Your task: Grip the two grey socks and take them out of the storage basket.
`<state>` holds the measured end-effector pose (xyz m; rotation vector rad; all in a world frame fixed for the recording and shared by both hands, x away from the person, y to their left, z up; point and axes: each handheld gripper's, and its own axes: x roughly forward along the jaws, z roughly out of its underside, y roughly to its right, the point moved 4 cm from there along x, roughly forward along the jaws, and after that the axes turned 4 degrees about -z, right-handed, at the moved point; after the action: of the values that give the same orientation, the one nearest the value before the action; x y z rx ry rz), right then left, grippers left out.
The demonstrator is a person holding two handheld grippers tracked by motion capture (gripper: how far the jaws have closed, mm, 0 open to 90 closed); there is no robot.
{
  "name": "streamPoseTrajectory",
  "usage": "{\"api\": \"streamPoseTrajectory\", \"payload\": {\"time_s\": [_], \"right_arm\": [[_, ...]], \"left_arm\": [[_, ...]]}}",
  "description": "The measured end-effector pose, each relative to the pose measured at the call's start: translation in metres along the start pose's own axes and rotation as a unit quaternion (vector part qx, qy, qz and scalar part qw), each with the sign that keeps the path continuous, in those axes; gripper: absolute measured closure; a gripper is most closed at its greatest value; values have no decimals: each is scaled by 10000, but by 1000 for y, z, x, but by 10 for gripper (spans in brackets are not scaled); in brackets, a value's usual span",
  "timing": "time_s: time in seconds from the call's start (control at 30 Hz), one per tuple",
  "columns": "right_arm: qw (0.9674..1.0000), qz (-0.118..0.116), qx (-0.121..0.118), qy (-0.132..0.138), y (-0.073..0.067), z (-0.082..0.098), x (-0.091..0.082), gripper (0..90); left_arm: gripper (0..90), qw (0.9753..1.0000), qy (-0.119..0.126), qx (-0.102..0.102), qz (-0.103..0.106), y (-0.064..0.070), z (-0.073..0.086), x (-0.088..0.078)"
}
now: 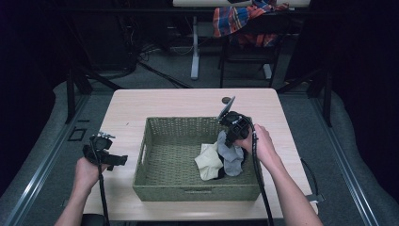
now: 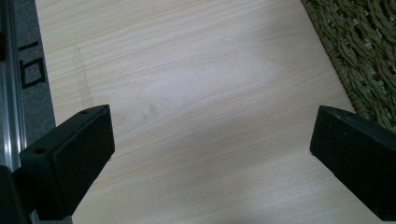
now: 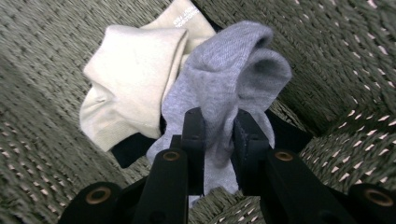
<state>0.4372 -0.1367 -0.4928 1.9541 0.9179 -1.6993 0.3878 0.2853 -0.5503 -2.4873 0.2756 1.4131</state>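
Right claw (image 3: 218, 135): clamped on the grey sock (image 3: 224, 79) inside the basket (image 1: 155, 162).
Cream sock (image 3: 130, 84): touching it, in the basket.
Left claw (image 1: 106, 153): jaws apart, beside the basket, over the counter (image 2: 196, 84).

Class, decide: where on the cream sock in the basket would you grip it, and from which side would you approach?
Grip the cream sock at its raised folded edge, coming from above on the basket's open middle side; the grey sock overlaps its other side.

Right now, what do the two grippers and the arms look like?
Both grippers are black. The left gripper has blocky, flat-faced jaws; a thin black cable trails from it. The right gripper has brass-coloured rivets, a grey plate on top and a thicker black cable. The forearms are bare, with no sleeves.
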Motion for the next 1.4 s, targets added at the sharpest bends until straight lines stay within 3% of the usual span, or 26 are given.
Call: {"api": "streamPoseTrajectory", "payload": {"time_s": [0.13,0.27,0.43,0.47,0.57,0.7,0.9,0.97,1.07,1.4], "right_arm": [[10000,-26,-1,-11,1,0,1,755],[9998,4,49,-216,7,0,19,739],[9999,-10,150,-59,7,1,17,732],[9998,22,77,-156,8,1,14,739],[9998,-38,213,8,8,2,11,734],[9999,-10,135,36,9,2,6,783],[9998,-117,158,-30,8,2,13,767],[9999,-91,102,-91,7,2,14,818],[9998,-78,42,-154,6,2,10,853],[9997,-33,-21,222,-1,3,-18,857]], "left_arm": [[2,10000,3,-7,3,0,0,0],[2,10000,6,-6,-8,1,0,0],[1,10000,-6,0,-4,0,0,-1],[2,10000,-9,-2,-1,0,0,-1],[2,10000,-9,-4,2,0,0,-1],[2,10000,-2,-6,-9,0,0,0],[2,10000,-1,5,-4,1,0,0],[2,10000,-2,9,-7,1,0,0],[2,10000,-1,-3,-10,1,0,0],[2,10000,5,4,-9,1,0,-1]]}}
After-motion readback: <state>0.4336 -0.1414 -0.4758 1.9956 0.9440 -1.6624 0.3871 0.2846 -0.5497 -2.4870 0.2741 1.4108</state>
